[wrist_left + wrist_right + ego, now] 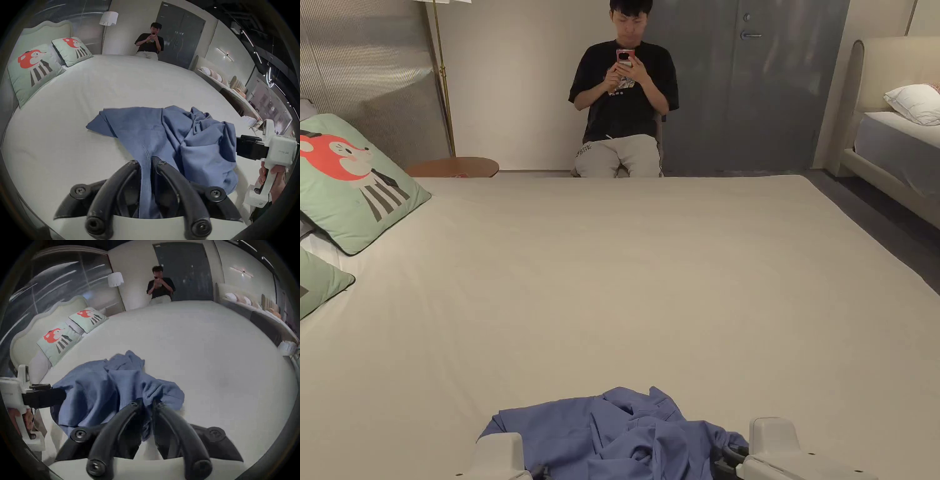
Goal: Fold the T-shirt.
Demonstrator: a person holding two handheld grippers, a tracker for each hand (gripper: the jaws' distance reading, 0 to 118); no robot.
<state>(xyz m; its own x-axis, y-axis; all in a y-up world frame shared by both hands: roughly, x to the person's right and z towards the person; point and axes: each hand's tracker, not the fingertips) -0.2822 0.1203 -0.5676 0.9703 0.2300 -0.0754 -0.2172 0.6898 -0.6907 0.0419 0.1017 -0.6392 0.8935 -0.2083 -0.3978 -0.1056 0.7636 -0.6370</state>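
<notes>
Both grippers, left gripper [146, 162] and right gripper [146, 404], clamp the crumpled T-shirt [612, 431] on the bed [644, 281].

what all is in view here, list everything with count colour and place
T-shirt: 1, blue, crumpled at near edge of bed
bed: 1, off-white, fills the middle
cushions: 2, pale green with red print, far left on bed
floor lamp: 1, white shade, behind bed
side table: 1, brown, beyond bed
seated person: 1, black top, far side
door: 1, grey, back wall
second bed: 1, beige, right
left claw: black, shut on T-shirt
right claw: black, shut on T-shirt
</notes>
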